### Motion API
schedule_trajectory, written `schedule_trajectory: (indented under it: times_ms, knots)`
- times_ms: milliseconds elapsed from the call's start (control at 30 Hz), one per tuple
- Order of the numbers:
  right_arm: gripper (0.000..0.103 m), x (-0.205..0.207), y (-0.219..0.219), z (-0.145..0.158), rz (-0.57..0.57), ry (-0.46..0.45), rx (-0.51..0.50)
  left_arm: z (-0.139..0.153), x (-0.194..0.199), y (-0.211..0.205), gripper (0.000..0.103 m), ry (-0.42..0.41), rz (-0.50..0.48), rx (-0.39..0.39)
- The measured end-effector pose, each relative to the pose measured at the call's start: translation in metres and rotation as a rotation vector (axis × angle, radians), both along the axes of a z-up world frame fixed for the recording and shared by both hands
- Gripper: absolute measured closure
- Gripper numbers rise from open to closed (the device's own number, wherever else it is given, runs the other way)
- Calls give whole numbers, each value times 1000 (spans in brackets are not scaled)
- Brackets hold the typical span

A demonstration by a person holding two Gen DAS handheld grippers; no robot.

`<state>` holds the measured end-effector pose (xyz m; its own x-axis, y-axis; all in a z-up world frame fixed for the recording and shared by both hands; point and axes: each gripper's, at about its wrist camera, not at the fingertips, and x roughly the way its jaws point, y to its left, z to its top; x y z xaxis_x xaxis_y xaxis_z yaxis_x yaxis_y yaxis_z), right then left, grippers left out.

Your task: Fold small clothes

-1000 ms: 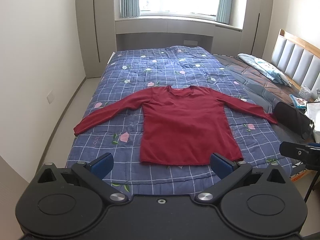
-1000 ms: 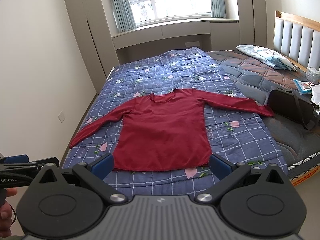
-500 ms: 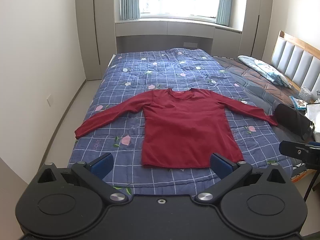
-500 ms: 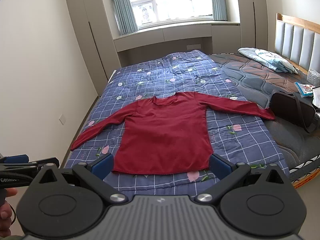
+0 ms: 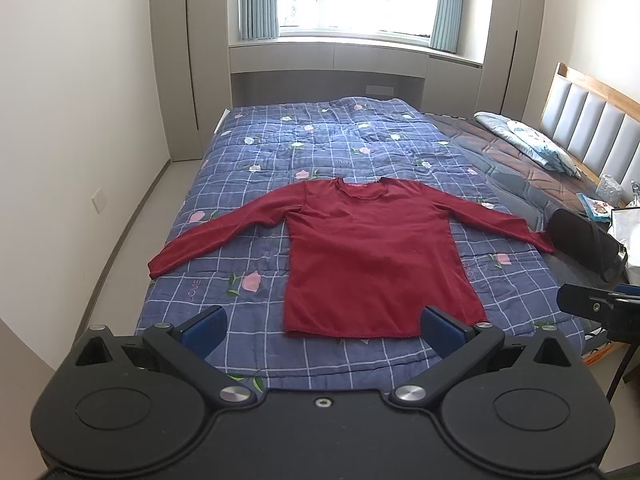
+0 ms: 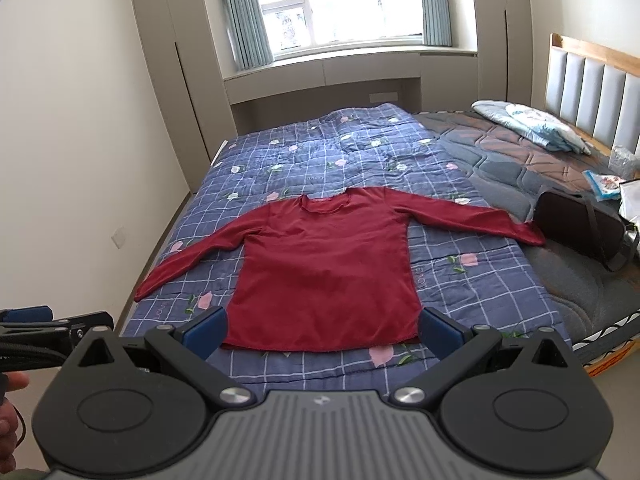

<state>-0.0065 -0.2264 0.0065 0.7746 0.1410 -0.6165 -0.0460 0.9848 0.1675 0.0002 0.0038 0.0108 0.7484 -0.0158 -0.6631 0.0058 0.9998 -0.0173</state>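
1 red long-sleeved top (image 5: pixel 372 256), flat on quilt (image 5: pixel 320 148), sleeves spread

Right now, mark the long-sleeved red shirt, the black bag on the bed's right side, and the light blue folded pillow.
long-sleeved red shirt (image 5: pixel 372 256), left wrist view, chest.
black bag (image 6: pixel 576 226), right wrist view, side panel.
light blue folded pillow (image 6: pixel 532 124), right wrist view, top.

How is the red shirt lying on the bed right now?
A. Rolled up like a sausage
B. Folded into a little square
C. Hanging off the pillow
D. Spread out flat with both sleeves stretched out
D. The red shirt lies flat on the blue checked quilt, with one sleeve reaching out to each side, and nothing is folded yet.
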Motion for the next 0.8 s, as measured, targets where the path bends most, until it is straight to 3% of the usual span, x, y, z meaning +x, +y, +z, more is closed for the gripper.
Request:
schedule_trajectory:
  times_ms: [367, 800]
  knots:
    - [0, 0, 6, 0, -11, -6, -60, 0, -4, 5, 1, -19, 0, -28]
    - [0, 13, 7, -6, 6, 13, -53, -6, 4, 7, 1, -19, 2, -37]
